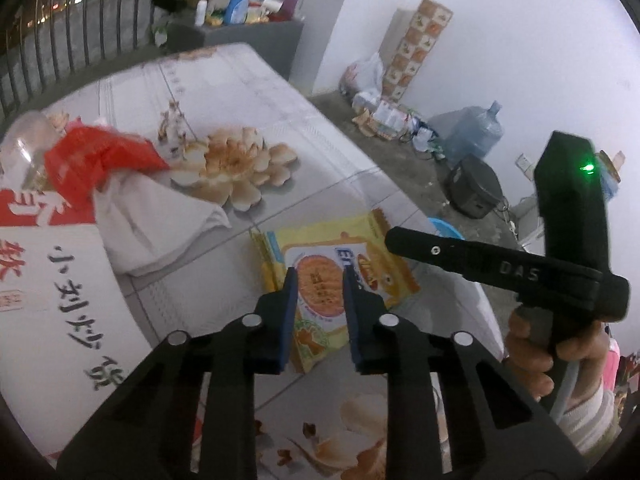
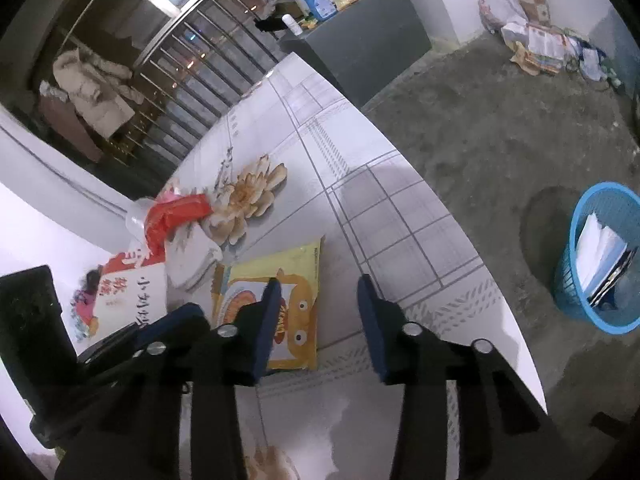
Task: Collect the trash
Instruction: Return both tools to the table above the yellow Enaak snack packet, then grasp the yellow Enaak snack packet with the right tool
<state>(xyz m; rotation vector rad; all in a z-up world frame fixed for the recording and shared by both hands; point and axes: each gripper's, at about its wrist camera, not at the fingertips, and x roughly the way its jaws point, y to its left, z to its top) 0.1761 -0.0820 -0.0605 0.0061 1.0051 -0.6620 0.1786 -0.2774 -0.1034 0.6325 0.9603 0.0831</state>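
A yellow snack wrapper (image 1: 340, 260) lies flat on the table near its right edge; it also shows in the right wrist view (image 2: 280, 280). My left gripper (image 1: 320, 276) is open and hovers just above the wrapper, its fingers straddling the printed biscuit. My right gripper (image 2: 318, 286) is open and empty, over the wrapper's right side. A red wrapper (image 1: 92, 160), a white crumpled cloth or paper (image 1: 152, 220) and a clear plastic cup (image 1: 28, 140) lie at the table's left. A blue trash basket (image 2: 600, 256) with papers stands on the floor to the right.
A white box with Chinese print (image 1: 60, 304) lies at the left. The table (image 2: 400, 216) has a flower-print cover and its edge runs close on the right. A grey cabinet (image 2: 360, 48) with bottles stands behind. Floor clutter and a water jug (image 1: 476, 132) are by the wall.
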